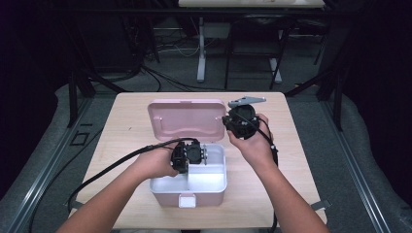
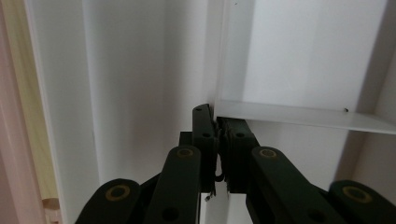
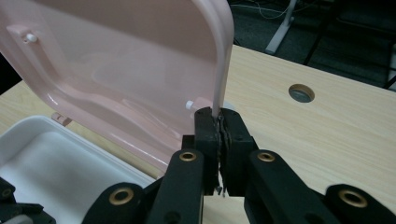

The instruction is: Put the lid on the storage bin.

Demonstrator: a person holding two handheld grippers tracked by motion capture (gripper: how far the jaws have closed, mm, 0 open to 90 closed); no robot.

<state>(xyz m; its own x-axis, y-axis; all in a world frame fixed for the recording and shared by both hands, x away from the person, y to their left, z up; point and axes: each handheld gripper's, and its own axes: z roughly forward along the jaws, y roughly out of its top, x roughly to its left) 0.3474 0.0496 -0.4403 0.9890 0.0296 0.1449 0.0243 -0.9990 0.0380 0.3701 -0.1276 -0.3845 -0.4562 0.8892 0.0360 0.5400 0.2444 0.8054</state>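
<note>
A pink box (image 1: 187, 196) with a white inner tray (image 1: 214, 182) stands open on the wooden table (image 1: 126, 126). Its pink lid (image 1: 180, 119) stands raised behind it. In the left gripper view my left gripper (image 2: 217, 120) reaches down into the tray, its jaws closed on the edge of the white divider (image 2: 299, 116). From above, the left gripper (image 1: 198, 156) sits over the tray's back half. My right gripper (image 3: 218, 122) is shut on the right edge of the lid (image 3: 121, 70), holding it upright; from above, the right gripper (image 1: 228, 120) is at the lid's right side.
The box sits near the table's front edge. A round cable hole (image 3: 301, 93) lies in the tabletop to the right of the lid. Black cables trail from both grippers; the left one (image 1: 111, 167) runs across the table's left side. Table legs and wires stand on the floor beyond.
</note>
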